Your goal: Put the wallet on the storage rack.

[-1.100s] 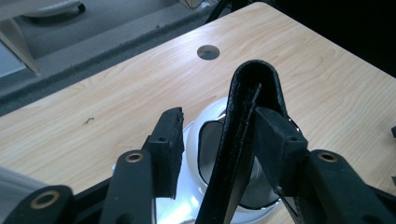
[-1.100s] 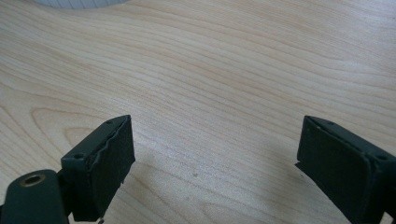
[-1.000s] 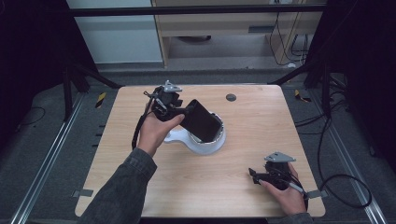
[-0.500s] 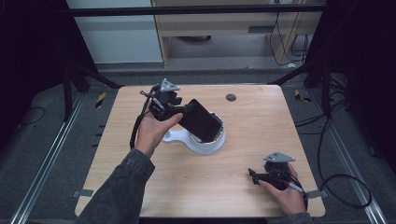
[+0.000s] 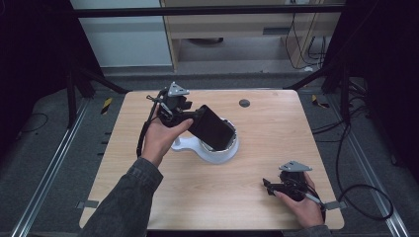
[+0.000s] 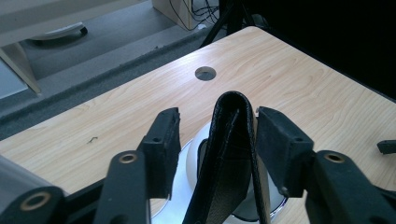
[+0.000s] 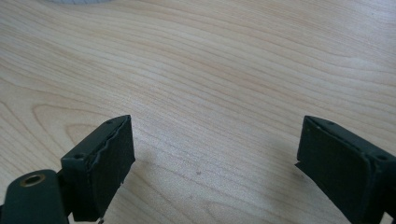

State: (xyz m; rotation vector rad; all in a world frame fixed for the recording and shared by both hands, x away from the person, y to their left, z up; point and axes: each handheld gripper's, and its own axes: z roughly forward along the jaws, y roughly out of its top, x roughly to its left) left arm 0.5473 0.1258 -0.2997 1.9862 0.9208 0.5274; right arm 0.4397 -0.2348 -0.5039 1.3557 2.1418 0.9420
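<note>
Black folded leather wallet (image 6: 229, 154), creased edge up, stands tilted in the white bowl-shaped holder (image 5: 217, 150) at table centre, between the left gripper (image 6: 217, 133) jaws, just opened, gap at one pad; right gripper (image 7: 215, 163) spread, empty.

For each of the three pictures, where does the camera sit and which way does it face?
High view: above the person's side, facing forward and down on the table; both forearms, left gripper, right gripper.
Left gripper view: on the left gripper, along its jaws; black wallet between them, over the white holder.
Right gripper view: on the right gripper, facing bare tabletop.
Shared: wallet and holder in the high and left gripper views.
</note>
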